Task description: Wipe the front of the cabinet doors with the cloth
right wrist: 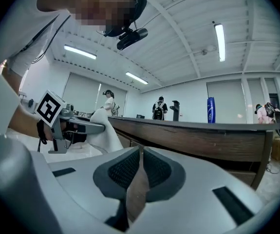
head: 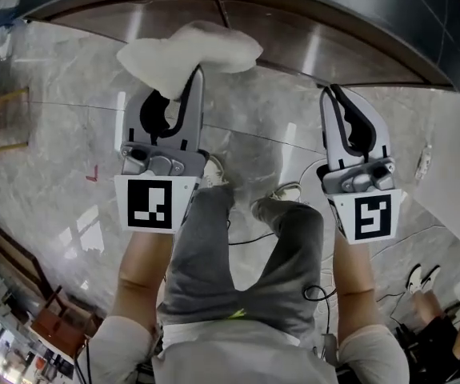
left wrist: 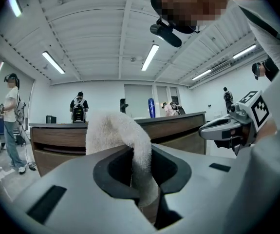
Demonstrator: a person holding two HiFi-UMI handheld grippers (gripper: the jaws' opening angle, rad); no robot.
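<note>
Pale marble floor (head: pixel 46 134), glossy, with a curved cabinet (head: pixel 294 50) running across 12 o'clock of the head view: brown wood-grain fronts under a dark overhanging top (head: pixel 350 10). Left gripper (head: pixel 185 94) was held at about 11 o'clock, pointing towards the cabinet, jaws clamped on a white cloth (head: pixel 190 50). Left gripper view confirmed the grip: a fold of terry ran down between the dark pads and the rest bunched up above them. From the head view the bunch lay at the lower edge of the door fronts; contact with the wood could not be judged. Right gripper (head: pixel 334 96) was at about 2 o'clock, level with the left one and well apart from it, also pointing at the cabinet. Its own view showed the ribbed pads brought together with nothing between them, only the brown front showing past the slit below. Person stood facing the cabinet, grey trousers (head: pixel 214 254) and pale shoes (head: pixel 212 170) at centre, with black cables (head: pixel 250 237) trailing on the floor near the feet. Wooden chair (head: pixel 2 122) stood at 9 o'clock. Gripper views looked level over the cabinet top: several people (left wrist: pixel 79 108) stood beyond it, one at far left wearing a headset, and a blue cylinder (left wrist: pixel 151 107) rose behind the top near centre. Strip lights (left wrist: pixel 149 57) were lit on a white ribbed ceiling.
</note>
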